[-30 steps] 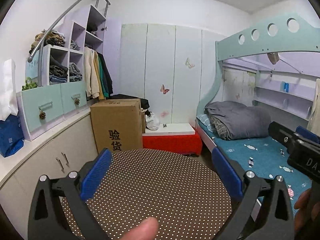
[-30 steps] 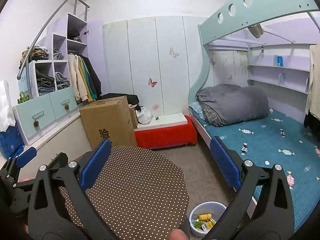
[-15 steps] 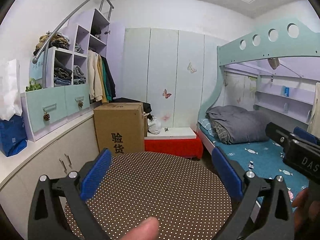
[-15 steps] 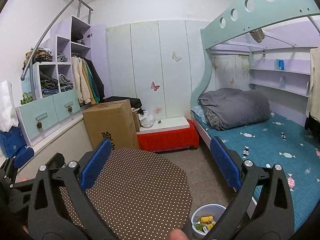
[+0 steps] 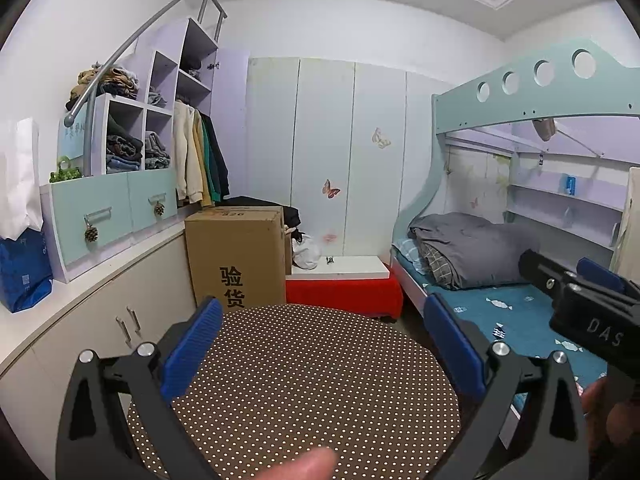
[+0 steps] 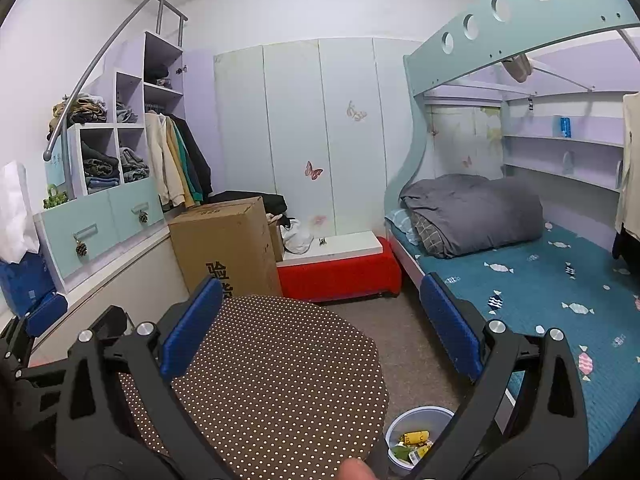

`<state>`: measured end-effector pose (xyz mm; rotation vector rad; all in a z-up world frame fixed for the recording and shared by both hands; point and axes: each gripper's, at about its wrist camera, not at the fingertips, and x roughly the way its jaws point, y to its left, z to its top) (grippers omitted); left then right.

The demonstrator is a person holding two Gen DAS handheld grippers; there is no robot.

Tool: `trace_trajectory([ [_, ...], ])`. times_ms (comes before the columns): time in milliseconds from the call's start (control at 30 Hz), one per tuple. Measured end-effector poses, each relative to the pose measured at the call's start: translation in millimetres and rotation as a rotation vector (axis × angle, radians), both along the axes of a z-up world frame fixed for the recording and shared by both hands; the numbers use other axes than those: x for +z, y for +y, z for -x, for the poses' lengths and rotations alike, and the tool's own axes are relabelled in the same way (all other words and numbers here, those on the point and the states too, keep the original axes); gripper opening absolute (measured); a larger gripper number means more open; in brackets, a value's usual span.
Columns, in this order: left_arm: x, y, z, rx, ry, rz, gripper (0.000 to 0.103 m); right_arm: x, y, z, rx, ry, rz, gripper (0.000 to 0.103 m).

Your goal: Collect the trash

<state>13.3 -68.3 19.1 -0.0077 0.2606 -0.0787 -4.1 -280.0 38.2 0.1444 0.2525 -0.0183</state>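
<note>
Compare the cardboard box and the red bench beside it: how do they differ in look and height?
The cardboard box is plain brown with black printed characters; the red bench is bright red with a white top. The cardboard box stands taller; the red bench sits low and long. Both stand on the floor against the wardrobe wall.

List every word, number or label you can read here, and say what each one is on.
"验货": front of the cardboard box.
"DAS": side of the right gripper, cut off by the frame edge.
Top of the box: a printed number, too blurred.
Blue bag: small white print, unreadable.
</note>
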Motion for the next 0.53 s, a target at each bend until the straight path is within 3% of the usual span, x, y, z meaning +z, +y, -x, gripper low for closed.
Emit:
trace_trajectory([
  [533,-2.6,3.5,-2.2,0.002,-0.001,0.011,0.098,-6.7,6.3,-4.0,0.002,0.007,-0.005,0.097],
])
